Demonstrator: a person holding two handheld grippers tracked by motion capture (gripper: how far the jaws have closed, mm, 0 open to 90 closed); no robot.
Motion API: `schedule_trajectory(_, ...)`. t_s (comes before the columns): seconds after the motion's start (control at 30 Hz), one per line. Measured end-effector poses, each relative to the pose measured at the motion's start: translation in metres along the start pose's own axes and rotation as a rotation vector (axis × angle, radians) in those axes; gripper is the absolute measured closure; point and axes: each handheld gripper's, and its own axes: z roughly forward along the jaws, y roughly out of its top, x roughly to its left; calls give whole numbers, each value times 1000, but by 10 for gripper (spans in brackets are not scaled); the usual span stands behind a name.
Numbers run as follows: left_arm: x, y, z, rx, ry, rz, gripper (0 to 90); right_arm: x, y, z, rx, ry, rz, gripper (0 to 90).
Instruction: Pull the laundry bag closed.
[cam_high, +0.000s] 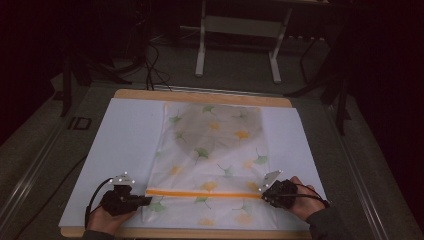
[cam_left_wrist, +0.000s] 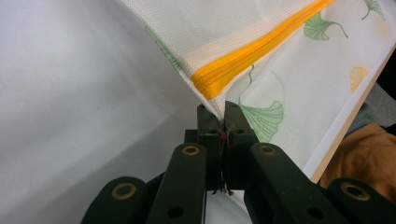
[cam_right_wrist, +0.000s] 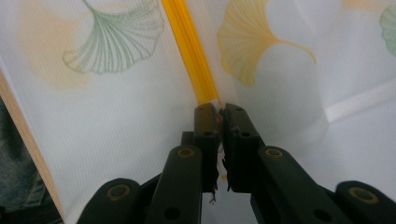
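High view: grippers (cam_high: 148, 201) (cam_high: 261, 192) pinching zipper (cam_high: 202, 193).

My dim lab-like workroom, grey carpeted floor (cam_high: 40, 145), black cables (cam_high: 150, 65) trailing across it, white metal desk frame (cam_high: 240, 35) behind my wooden-edged, white-covered worktable (cam_high: 125, 135)

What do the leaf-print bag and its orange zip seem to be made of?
Bag: probably thin synthetic mesh, matt and half see-through; a fine woven grid shows in the left gripper view, and a dark shape shows through it. Zip: likely plastic teeth on woven tape, slightly glossy; too blurred to be sure.
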Motion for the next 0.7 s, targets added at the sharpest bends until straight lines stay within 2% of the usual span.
schedule_trajectory(0.2,-1,-1,1,7,-11,1,882,-3,-9,-3,0,-4,16,847)
schedule_trajectory(0.4,-2,-3,6,34,-24,11,883,-2,-14,-5,5,1,23,847)
schedule_trajectory(0.47,-3,-3,7,33,-20,15,881,-2,-15,-5,-3,5,32,846)
schedule_trajectory(0.53,-2,-3,6,31,-6,17,842,-2,-17,-4,-10,17,40,841)
schedule_trajectory(0.63,-2,-3,3,15,-1,16,808,-3,-18,-4,-31,20,62,783)
schedule_trajectory(0.7,-2,-3,0,-8,10,26,773,-4,-19,-4,-67,31,86,740)
